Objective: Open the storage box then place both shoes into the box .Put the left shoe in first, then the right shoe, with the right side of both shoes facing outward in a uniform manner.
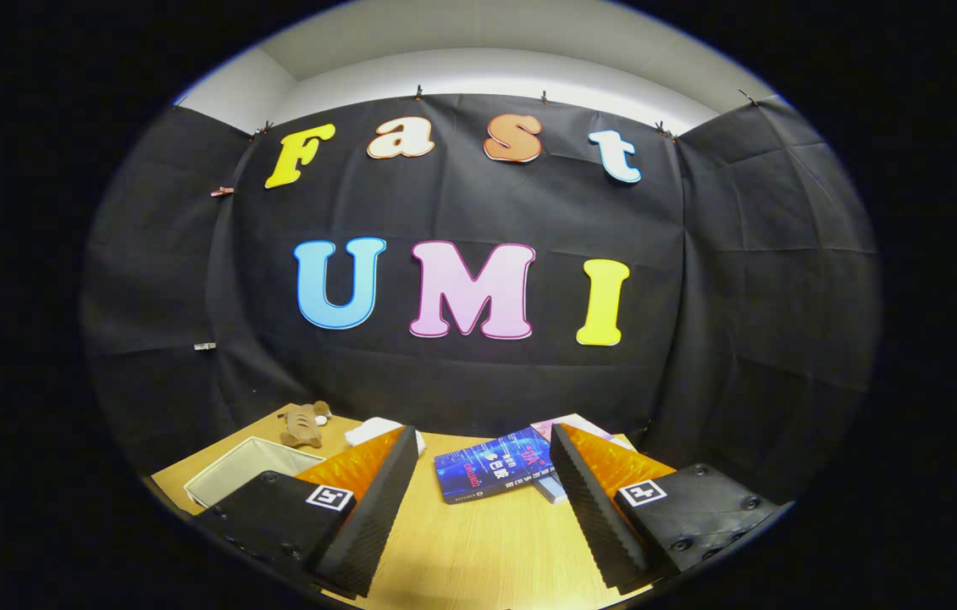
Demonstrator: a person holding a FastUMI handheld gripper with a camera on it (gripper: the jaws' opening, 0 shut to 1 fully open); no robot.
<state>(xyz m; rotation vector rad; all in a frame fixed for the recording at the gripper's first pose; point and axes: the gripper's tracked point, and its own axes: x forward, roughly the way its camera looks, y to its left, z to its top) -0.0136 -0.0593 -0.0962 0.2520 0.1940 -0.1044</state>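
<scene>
1. Gripper [483, 500]: fingers spread wide, nothing btwn them, raised over the table, touching no item. Bare wood shows in the gap.

2. Table [478, 551]: light wood top. Open strip runs fwd from btwn the fingers up to the blue book; best free room here.

3. Blue book [491, 466]: lies flat just ahead of the gap, slightly skewed. A pale pink book [573, 424] sits partly under/behind it, corner poking out beyond right finger.

4. Storage box [250, 476]: pale, shallow, open-topped, left of left finger, close to the table's left edge. Inside not fully visible.

5. White item [373, 432]: small, soft-looking, just past left finger tip; kind unclear.

6. Plush toy [303, 424]: brown, at far-left of table, beyond the box, near the back edge.

7. Booth wall [461, 373]: black cloth, rises right behind the table's far edge, wraps both sides.
</scene>
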